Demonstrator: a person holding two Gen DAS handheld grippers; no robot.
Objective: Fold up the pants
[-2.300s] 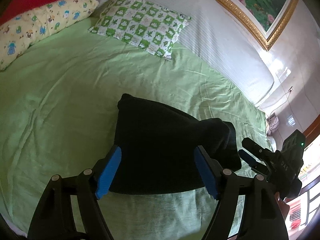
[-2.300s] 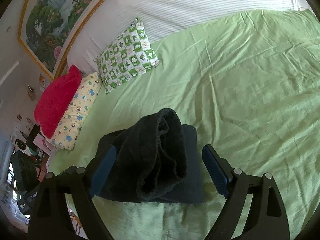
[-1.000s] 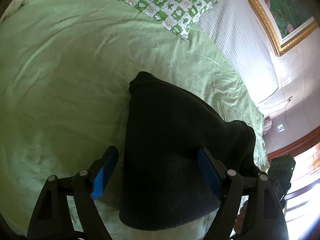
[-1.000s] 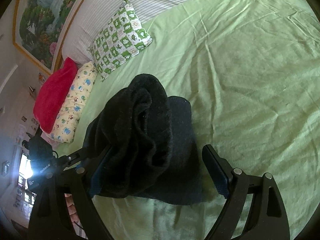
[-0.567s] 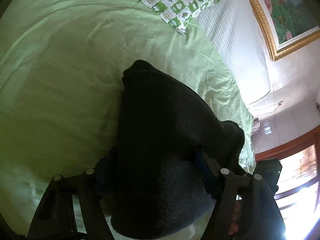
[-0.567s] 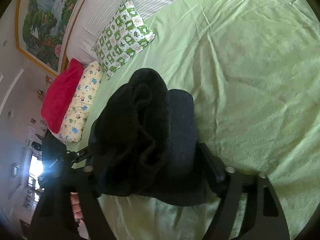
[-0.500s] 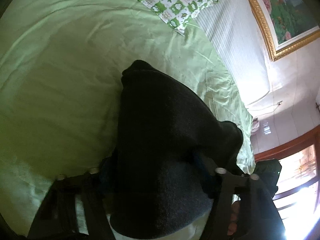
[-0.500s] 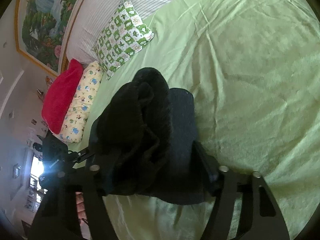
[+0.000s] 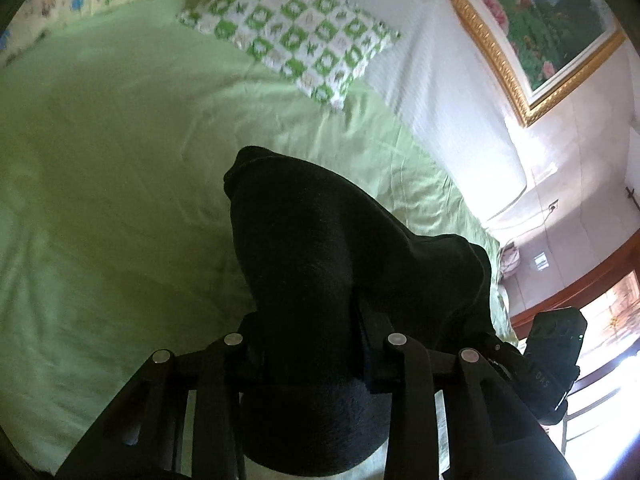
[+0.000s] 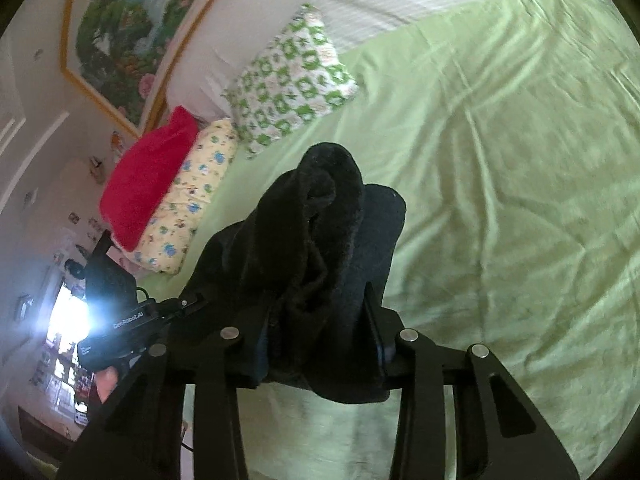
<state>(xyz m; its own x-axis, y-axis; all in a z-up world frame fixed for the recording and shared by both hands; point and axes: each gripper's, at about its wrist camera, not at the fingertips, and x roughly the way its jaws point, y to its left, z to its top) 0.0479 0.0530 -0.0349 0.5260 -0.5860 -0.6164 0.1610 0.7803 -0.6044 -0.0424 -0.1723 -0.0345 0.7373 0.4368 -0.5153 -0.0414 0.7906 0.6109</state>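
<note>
The folded black pants are a thick dark bundle lifted off the green bed sheet. My left gripper is shut on one end of the bundle; the cloth hides its pads. My right gripper is shut on the other end of the pants, where the rolled layers show. The right gripper shows in the left wrist view at the lower right, and the left gripper shows in the right wrist view at the lower left.
A green-and-white checked pillow lies at the head of the bed, with a yellow printed pillow and a red pillow beside it. A white striped headboard and a framed painting stand behind. The sheet spreads wide.
Both grippers have closed on the ends of the folded pants and lifted the bundle off the sheet. The view has tilted up toward the pillows.
</note>
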